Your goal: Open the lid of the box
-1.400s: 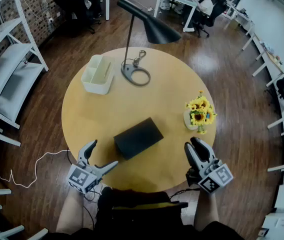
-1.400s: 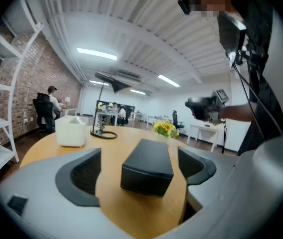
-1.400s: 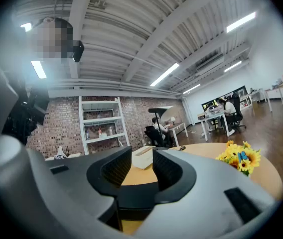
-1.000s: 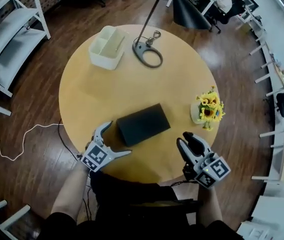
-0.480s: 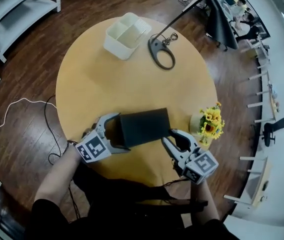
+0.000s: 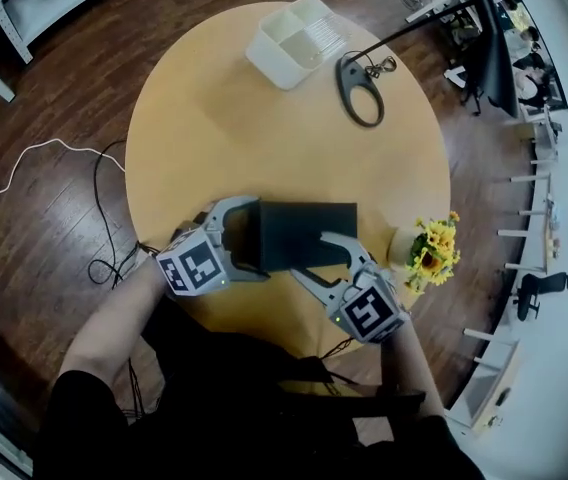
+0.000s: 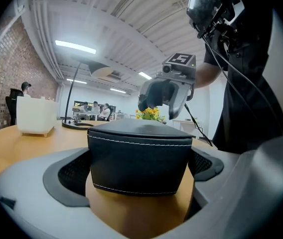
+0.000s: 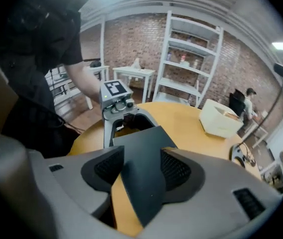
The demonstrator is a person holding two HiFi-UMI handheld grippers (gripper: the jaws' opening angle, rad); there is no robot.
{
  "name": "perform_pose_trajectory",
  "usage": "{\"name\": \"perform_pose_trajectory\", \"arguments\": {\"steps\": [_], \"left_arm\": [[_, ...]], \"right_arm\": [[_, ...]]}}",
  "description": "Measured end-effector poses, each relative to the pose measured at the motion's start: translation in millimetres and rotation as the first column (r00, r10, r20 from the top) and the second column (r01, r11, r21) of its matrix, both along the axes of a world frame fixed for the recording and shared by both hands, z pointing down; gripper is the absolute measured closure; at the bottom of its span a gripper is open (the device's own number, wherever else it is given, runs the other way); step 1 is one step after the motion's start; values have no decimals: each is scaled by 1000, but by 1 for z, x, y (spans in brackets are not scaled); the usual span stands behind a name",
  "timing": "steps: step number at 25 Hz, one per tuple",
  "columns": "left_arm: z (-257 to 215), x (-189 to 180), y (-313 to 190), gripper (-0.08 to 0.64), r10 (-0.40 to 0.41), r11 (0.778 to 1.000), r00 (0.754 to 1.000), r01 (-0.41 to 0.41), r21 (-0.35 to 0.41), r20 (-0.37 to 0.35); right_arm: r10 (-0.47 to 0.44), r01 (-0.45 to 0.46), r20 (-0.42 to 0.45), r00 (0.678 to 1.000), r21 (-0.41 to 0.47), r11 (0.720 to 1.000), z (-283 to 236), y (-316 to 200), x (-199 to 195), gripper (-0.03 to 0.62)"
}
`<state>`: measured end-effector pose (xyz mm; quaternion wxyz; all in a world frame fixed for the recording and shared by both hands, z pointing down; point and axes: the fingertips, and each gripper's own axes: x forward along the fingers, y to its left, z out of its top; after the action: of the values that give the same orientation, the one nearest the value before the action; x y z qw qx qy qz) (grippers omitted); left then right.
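A black box (image 6: 304, 233) with white stitching lies shut near the front edge of the round wooden table (image 6: 204, 138). My left gripper (image 6: 257, 238) straddles its left end. In the left gripper view the box (image 7: 139, 163) fills the gap, with both pads (image 7: 79, 171) against its sides. My right gripper (image 6: 311, 255) reaches in from the near right with its jaws opening. The box's corner (image 8: 141, 176) lies between them, and the pads (image 8: 106, 168) do not visibly press on it. Each gripper shows in the other's view: the right gripper (image 7: 164, 98) and the left gripper (image 8: 126, 118).
A white divided bin (image 6: 299, 40) and a black lamp base (image 6: 361, 88) stand at the table's far side. A small pot of sunflowers (image 6: 432, 251) sits just right of the right gripper. A white cable (image 6: 54, 158) lies on the floor at the left.
Both grippers have moved in from the table's front edge onto the box, the left round its left end, the right onto its near right corner. The right jaws now stand wider.
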<state>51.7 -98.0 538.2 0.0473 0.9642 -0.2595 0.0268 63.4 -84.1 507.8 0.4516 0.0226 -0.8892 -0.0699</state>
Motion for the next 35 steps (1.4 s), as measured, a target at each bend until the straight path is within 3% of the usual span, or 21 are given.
{"name": "perform_pose_trajectory", "arguments": {"steps": [1, 7, 13, 19, 26, 29, 32, 33, 35], "left_arm": [[1, 0, 0, -43, 0, 1000, 1000, 0, -9, -1], [2, 0, -1, -41, 0, 1000, 1000, 0, -16, -3], [4, 1, -2, -40, 6, 1000, 1000, -6, -20, 0], [5, 1, -1, -37, 4, 1000, 1000, -4, -23, -1], [4, 1, -1, -35, 4, 1000, 1000, -4, -23, -3], [5, 0, 0, -35, 3, 1000, 1000, -3, -22, 2], [8, -1, -2, -37, 4, 1000, 1000, -4, -30, 5], [10, -1, -2, -37, 3, 999, 1000, -3, -38, 6], [14, 0, -3, -40, -2, 998, 1000, 3, -67, 6]], "right_arm": [[-36, 36, -14, 999, -2, 999, 3, 2, -5, 331], [-210, 209, -125, 970, -21, 978, 15, 12, -8, 328], [-235, 234, -164, 958, -24, 972, 24, 11, -6, 324], [-288, 304, -194, 938, 56, 951, 20, 13, -10, 313], [-249, 257, -114, 962, 59, 965, -9, 9, -8, 325], [-201, 202, -15, 979, 63, 977, -38, -3, -11, 332], [-81, 72, 109, 991, 87, 994, -70, -29, -19, 338], [-25, 11, 138, 990, 105, 994, -79, -42, -21, 365], [54, -81, 160, 986, 164, 983, -88, -71, -25, 481]]}}
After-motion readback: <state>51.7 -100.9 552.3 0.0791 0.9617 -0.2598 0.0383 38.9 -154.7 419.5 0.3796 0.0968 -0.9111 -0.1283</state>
